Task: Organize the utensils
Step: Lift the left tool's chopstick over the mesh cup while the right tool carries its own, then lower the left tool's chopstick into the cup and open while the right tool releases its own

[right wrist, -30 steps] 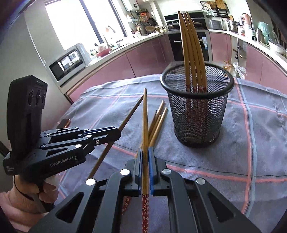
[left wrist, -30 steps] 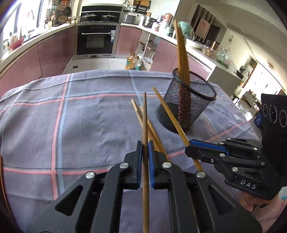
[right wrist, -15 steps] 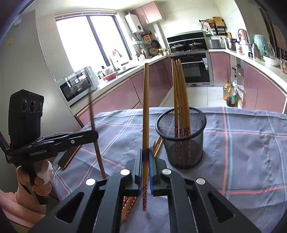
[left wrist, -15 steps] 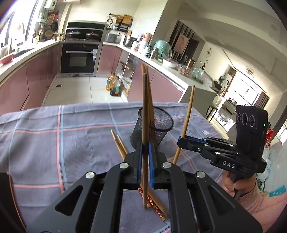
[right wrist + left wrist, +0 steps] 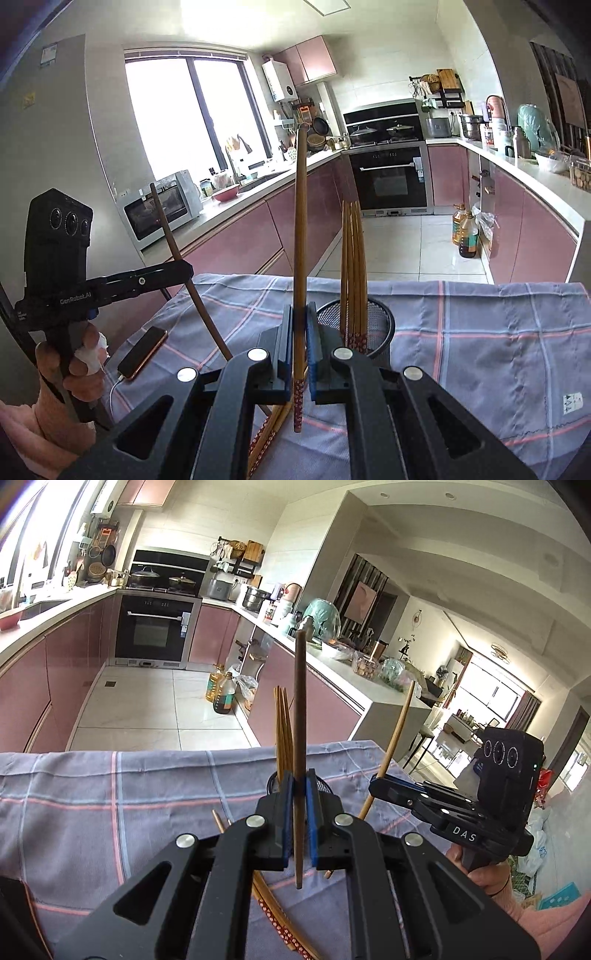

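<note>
Left gripper (image 5: 298,812) clenched on dark chopstick (image 5: 300,716), upright above cloth. Right gripper (image 5: 300,339) clenched on bamboo chopstick (image 5: 300,229), also upright. Mesh cup (image 5: 376,328) just beyond, holds several. Sticks likely light, stiff, smooth; mid-shaft grip may swivel, so firm squeeze.
</note>
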`<action>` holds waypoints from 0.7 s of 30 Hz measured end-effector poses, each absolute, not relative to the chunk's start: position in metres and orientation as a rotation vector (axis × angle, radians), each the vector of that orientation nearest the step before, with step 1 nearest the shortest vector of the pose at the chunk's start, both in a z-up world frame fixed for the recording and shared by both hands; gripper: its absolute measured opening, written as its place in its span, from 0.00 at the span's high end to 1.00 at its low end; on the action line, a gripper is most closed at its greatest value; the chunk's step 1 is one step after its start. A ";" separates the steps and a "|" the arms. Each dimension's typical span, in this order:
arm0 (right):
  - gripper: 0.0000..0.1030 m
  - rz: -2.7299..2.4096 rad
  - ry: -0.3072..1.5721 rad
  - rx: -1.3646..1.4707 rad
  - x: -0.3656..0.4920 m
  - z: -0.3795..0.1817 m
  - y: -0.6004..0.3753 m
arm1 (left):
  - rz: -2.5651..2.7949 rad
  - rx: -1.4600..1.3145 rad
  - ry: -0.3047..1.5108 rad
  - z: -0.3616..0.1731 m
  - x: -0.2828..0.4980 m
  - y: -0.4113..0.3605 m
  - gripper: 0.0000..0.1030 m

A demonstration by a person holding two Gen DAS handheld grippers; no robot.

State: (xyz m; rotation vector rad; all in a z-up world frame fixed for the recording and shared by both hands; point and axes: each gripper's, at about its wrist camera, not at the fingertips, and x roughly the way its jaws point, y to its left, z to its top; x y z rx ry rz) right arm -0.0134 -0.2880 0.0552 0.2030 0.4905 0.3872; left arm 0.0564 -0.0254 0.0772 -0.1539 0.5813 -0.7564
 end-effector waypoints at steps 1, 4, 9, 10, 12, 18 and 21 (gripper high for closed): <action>0.95 0.384 0.479 0.197 -0.012 0.060 -0.289 | -0.757 -0.158 0.571 0.081 0.058 -0.025 0.93; 0.95 0.372 0.448 0.183 -0.008 0.071 -0.292 | -0.759 -0.169 0.543 0.093 0.066 -0.031 0.93; 0.94 0.357 0.411 0.170 0.002 0.084 -0.298 | -0.756 -0.177 0.503 0.111 0.077 -0.041 0.93; 0.95 0.355 0.405 0.169 0.004 0.086 -0.299 | -0.754 -0.176 0.494 0.114 0.079 -0.043 0.93; 0.94 0.350 0.396 0.172 0.009 0.087 -0.302 | -0.748 -0.164 0.475 0.120 0.080 -0.049 0.93; 0.95 0.314 0.400 0.162 0.026 0.080 -0.302 | -0.705 -0.089 0.468 0.120 0.084 -0.072 0.93; 0.95 0.305 0.434 0.153 0.038 0.068 -0.296 | -0.702 -0.039 0.517 0.110 0.088 -0.089 0.93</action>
